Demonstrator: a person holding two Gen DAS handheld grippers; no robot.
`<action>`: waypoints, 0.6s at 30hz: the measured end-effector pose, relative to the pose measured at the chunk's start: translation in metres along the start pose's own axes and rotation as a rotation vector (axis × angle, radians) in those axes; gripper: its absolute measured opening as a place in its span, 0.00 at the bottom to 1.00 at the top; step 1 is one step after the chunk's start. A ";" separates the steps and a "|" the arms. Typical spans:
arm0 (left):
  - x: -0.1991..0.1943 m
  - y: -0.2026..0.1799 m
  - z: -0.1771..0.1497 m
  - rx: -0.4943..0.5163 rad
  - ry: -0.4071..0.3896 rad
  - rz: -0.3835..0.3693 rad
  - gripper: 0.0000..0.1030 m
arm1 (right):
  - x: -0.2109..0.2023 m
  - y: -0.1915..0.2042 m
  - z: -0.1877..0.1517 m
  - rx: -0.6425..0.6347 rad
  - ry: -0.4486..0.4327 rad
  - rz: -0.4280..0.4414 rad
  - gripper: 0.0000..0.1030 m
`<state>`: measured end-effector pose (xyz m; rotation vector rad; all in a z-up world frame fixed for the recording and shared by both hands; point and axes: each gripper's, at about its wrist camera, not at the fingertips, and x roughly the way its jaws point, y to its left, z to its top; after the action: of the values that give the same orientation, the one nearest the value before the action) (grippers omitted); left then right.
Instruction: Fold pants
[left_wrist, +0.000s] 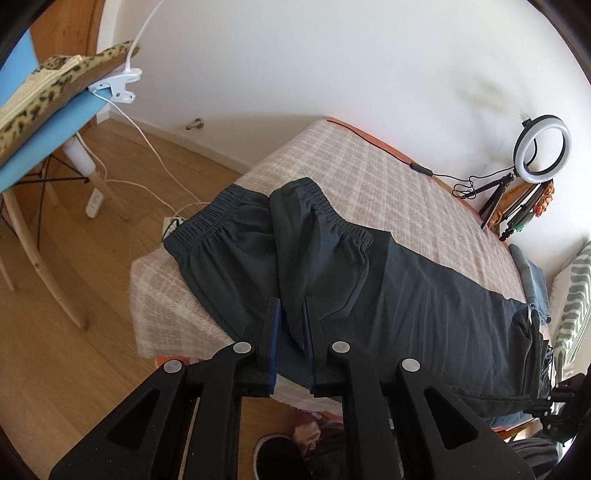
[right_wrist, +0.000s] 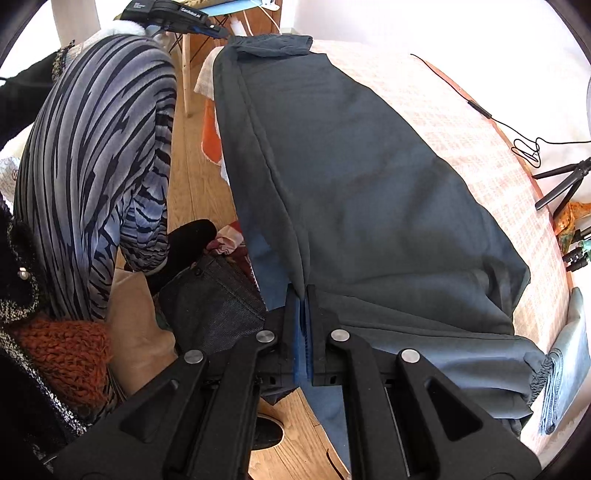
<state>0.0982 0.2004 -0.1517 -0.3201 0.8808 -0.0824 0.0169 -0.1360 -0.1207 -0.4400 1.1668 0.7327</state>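
Left wrist view shows the dark pants (left_wrist: 369, 280) lying lengthwise on the checked blanket (left_wrist: 388, 177), elastic waistband toward the blue chair (left_wrist: 55, 129), and the left gripper (left_wrist: 291, 325) pinching a fold of cloth at the pants' near edge. Only this view catches the ring light (left_wrist: 543, 147) beyond the pants. Right wrist view alone shows the cuff end and the person's striped leg (right_wrist: 99, 155) beside the pants (right_wrist: 351, 166), with the right gripper (right_wrist: 303, 314) clamped nearly closed on their near seam.

My dark slate-grey pants (left_wrist: 406, 295) are lying lengthwise along the bed, elastic waistband doubled over, near edge hanging off.
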 end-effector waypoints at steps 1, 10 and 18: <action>-0.004 0.000 0.000 0.014 -0.008 0.006 0.16 | -0.001 -0.002 0.001 0.018 -0.004 0.011 0.03; 0.010 -0.049 0.003 0.231 -0.019 0.024 0.42 | -0.024 -0.024 0.008 0.199 -0.097 0.114 0.23; 0.071 -0.094 0.017 0.341 0.033 0.078 0.43 | -0.054 -0.032 0.020 0.257 -0.208 0.101 0.31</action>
<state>0.1617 0.1012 -0.1653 0.0341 0.8940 -0.1634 0.0421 -0.1607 -0.0656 -0.0879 1.0737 0.6868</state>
